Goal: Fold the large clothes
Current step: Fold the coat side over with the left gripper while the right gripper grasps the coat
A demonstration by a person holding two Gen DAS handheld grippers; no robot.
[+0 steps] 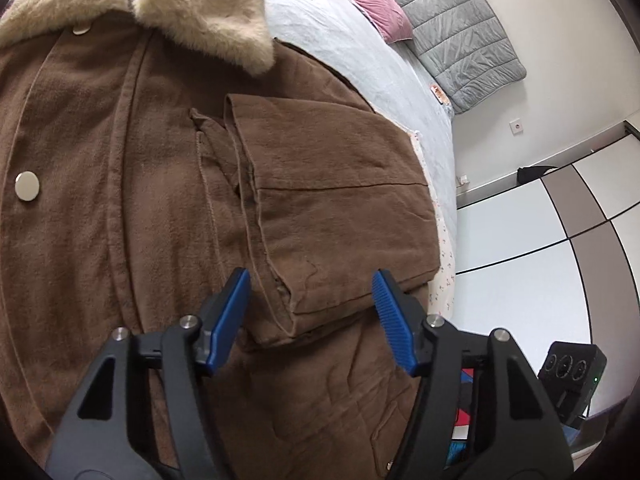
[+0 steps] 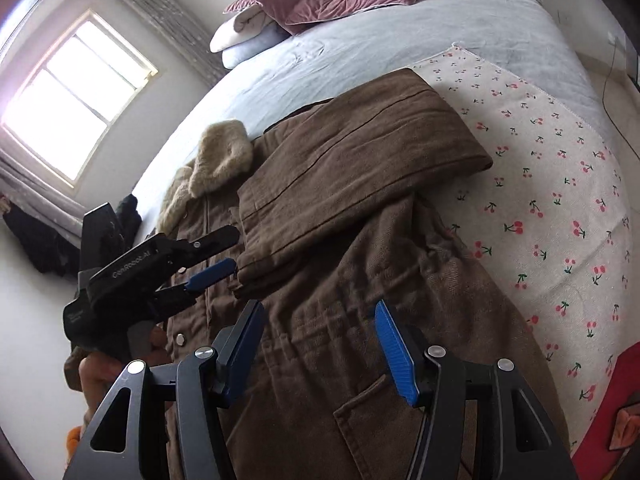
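Broadly, a bed [image 2: 360,56] with a pale blue sheet is seen beyond the fingers of both grippers, and a cherry-print cloth [image 2: 540,184] lies on it to the right of the right gripper [image 2: 320,344]. On these a brown coat [image 1: 100,200] is spread flat, front side up, and it fills the space under and ahead of both pairs of fingers. Its fur collar [image 1: 200,12] lies far ahead of the left fingers. One sleeve [image 1: 332,208] is already folded across the chest; its cuff end lies between the fingertips of the left gripper [image 1: 310,312], just ahead of them.

Both grippers are held wide open and nothing is gripped.

It is judged that the sleeve fold is finished on this side. For the next move, an edge of the coat probably has to be taken by both grippers, so that the body can be folded over.
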